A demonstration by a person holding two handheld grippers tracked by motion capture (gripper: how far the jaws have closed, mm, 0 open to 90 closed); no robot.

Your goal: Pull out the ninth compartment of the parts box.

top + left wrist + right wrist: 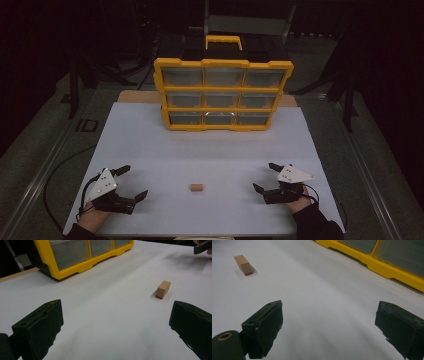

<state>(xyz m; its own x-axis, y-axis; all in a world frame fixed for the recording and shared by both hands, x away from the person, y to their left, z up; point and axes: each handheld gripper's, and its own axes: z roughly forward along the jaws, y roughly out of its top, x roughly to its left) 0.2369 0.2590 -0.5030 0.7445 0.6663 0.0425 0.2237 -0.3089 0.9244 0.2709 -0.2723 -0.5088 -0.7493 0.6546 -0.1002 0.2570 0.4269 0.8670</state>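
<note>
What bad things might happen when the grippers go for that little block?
The small wooden block lies loose on the smooth white table, so a jaw could nudge it and it might slide away. The left gripper and right gripper, both open, flank it and might bump each other.

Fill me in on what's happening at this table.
A person sits at the white table with a two-jaw gripper in each hand. The left gripper and the right gripper both rest near the front edge, jaws wide open and holding nothing. Between them a small wooden block with a red end lies alone, untouched. At the far side stands a yellow drawer organizer with clear drawers, all closed. No grasp has begun yet.
</note>
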